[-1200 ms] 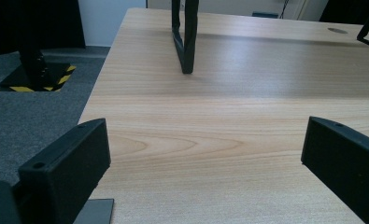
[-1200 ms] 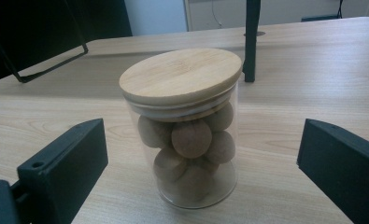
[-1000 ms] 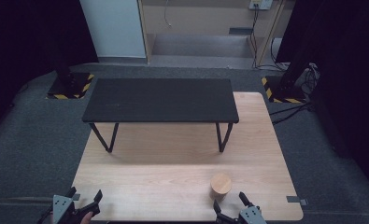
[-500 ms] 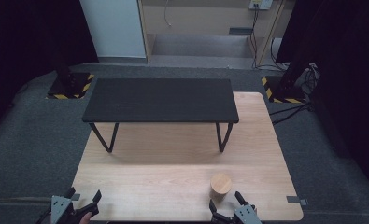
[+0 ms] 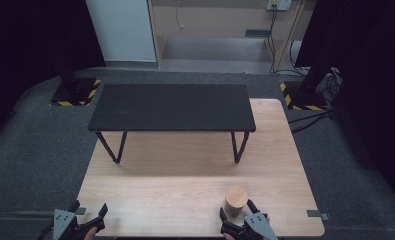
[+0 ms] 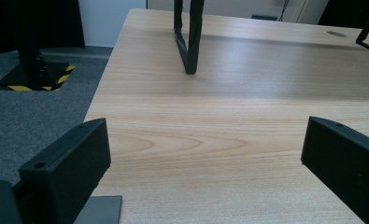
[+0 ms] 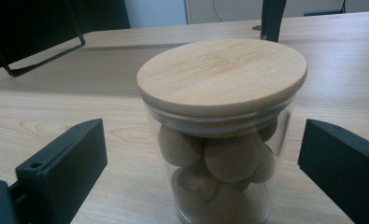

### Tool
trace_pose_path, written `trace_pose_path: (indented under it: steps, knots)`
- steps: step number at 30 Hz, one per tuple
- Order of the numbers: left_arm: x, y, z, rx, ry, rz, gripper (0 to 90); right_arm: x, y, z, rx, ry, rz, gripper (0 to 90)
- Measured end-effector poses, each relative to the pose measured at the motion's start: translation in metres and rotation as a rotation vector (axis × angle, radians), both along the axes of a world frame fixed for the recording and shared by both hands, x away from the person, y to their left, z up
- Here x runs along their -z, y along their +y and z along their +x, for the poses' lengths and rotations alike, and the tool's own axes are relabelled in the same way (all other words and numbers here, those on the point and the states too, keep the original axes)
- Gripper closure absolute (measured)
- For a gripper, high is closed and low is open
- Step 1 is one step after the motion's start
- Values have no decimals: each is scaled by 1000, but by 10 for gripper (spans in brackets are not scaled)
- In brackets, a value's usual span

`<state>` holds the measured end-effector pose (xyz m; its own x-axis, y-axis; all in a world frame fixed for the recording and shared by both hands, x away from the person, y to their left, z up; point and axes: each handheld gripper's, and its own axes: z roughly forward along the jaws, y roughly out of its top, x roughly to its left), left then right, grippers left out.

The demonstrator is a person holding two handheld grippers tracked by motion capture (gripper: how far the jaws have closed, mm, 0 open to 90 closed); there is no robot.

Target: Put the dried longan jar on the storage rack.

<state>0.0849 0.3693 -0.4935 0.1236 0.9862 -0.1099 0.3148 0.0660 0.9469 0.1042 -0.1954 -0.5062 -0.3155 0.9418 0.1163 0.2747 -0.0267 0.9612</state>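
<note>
Straddling the jar (image 7: 222, 135) with both jaws spread wide, the right tool (image 5: 241, 221) sits at the near edge of the table (image 5: 185, 165), and nothing is clamped yet. In the right gripper view the jar stands dead centre between the two black jaws, with clear wood showing on either side of the glass, so neither jaw touches it. In the high view the jar (image 5: 236, 200) stands upright near the front of the table, right of centre, just ahead of the right tool and well apart from the left tool (image 5: 87, 220), which rests at the near left corner.

The relation that matters is this: the jar lies straight along the right tool's line of reach, its long axis vertical, its wooden lid (image 7: 222, 74) flat on top and the round brown balls (image 7: 229, 158) stacked inside. The jaws appear level with the glass body below the lid, which looks like a fair height for a side grasp. I judge the step in hand to be the approach to a grasp, with the closing not yet done.

The left tool's jaws are also wide apart and hold nothing; its view looks across bare wood toward a leg of the black bench (image 5: 171, 107) standing farther back. The right hand is plainly the nearer one.
</note>
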Motion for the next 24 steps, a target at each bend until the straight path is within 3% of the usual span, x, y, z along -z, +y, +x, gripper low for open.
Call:
trace_pose_path:
  steps: [13,18,24]
  knots:
    - [1,3,-1,0,5,-2,2,-4,11,15,16,6,-26,58]
    - [1,6,-1,-5,3,-3,2,-4,13,13,41,2,-21,94]
    - [1,6,0,-4,4,-6,3,-6,16,15,58,14,-41,219]
